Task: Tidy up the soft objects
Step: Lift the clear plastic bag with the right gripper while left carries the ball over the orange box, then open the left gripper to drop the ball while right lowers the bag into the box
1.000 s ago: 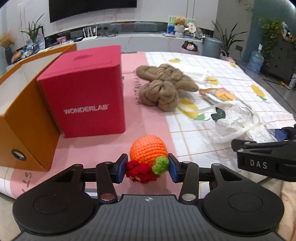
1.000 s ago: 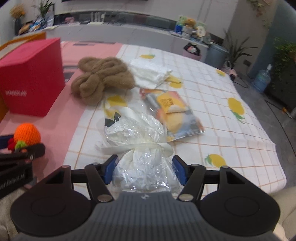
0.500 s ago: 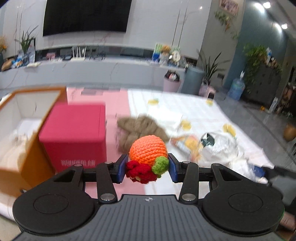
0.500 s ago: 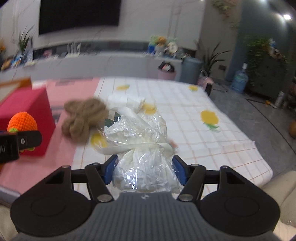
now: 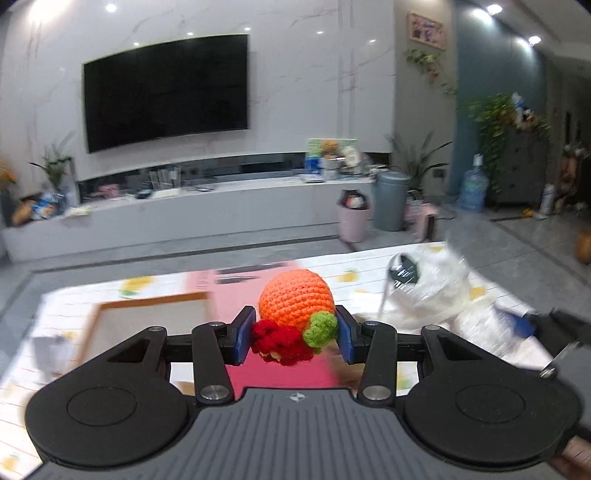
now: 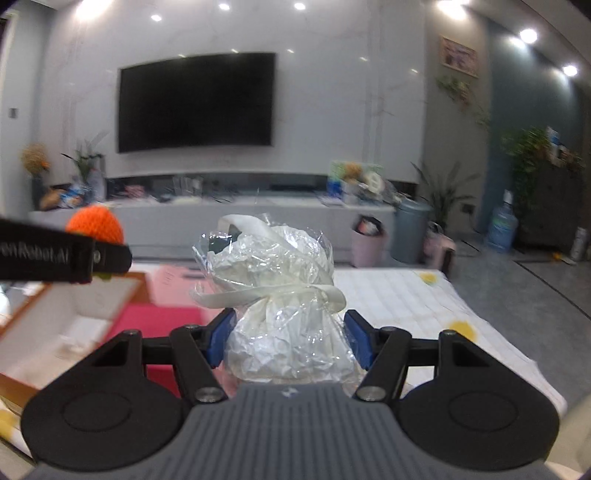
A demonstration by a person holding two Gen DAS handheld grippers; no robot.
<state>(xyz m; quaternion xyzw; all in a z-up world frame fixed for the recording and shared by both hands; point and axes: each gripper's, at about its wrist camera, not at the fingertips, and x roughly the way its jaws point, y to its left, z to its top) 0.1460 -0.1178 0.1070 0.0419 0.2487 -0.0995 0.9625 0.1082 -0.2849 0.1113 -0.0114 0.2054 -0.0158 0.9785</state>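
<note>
Above blurred table [image 6: 424, 295], bagged bundle [image 6: 284, 306] seemingly upright in right gripper [image 6: 290, 341].

Bright ceiling spotlights [image 6: 528, 35] above the jaws, motion-blurred mat [image 5: 369, 273] beyond them, strong fisheye bending at edges.

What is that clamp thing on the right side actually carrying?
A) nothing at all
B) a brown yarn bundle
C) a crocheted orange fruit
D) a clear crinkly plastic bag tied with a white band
D: in the right wrist view the right gripper has its blue fingers pressed against a crinkly plastic bag tied with a white band.
</note>
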